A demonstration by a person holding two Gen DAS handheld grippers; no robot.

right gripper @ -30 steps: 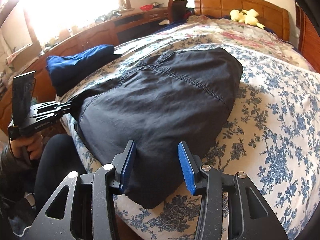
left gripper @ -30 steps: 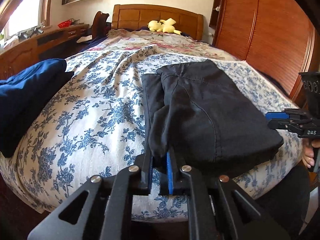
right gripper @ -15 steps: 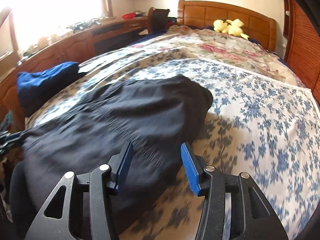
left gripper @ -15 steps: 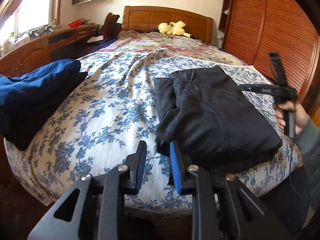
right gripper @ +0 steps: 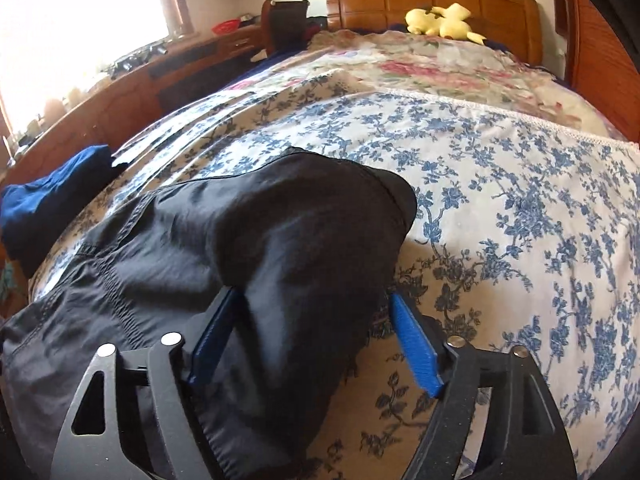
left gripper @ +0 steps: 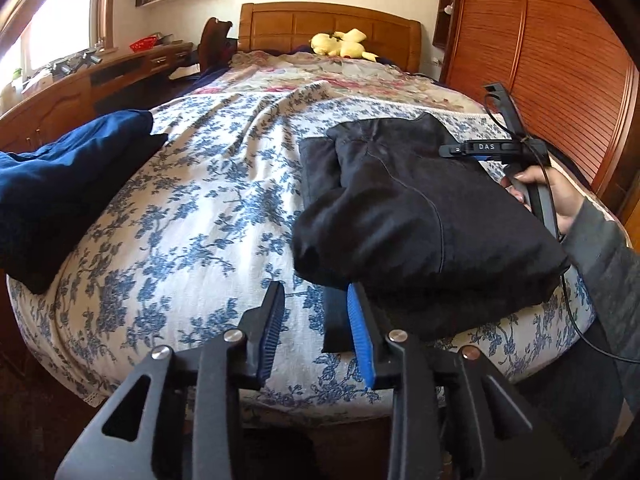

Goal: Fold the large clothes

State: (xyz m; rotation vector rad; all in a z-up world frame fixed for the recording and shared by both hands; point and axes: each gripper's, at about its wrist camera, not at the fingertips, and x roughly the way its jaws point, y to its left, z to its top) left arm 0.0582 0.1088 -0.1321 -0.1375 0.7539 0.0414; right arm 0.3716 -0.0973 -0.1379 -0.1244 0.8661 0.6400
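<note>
Fabric of the black, thin, folded garment (right gripper: 256,280) bulges between the blue pads of my right gripper (right gripper: 312,344), and the jaws are opening wide around this thick fold; I judge the pads do not press it now. In the left wrist view my left gripper (left gripper: 316,332) stands at the near edge of the same garment (left gripper: 420,220). Its jaws are opening too, with only a low dark corner of the cloth between the pads, not pinched.

The garment lies as a rough packet on the white bedspread with blue flowers (left gripper: 192,240), close to the foot edge of the bed. I think the step in hand is to let go of the fold and tidy it. To do it well, I should free the pads fully before I pull away, so no layer drags and opens again. The near left corner looks puffy; it needs flattening, and the lower layer that sticks out needs tucking in.

Farther left the folded dark blue cloth (left gripper: 60,184) waits, well apart.
</note>
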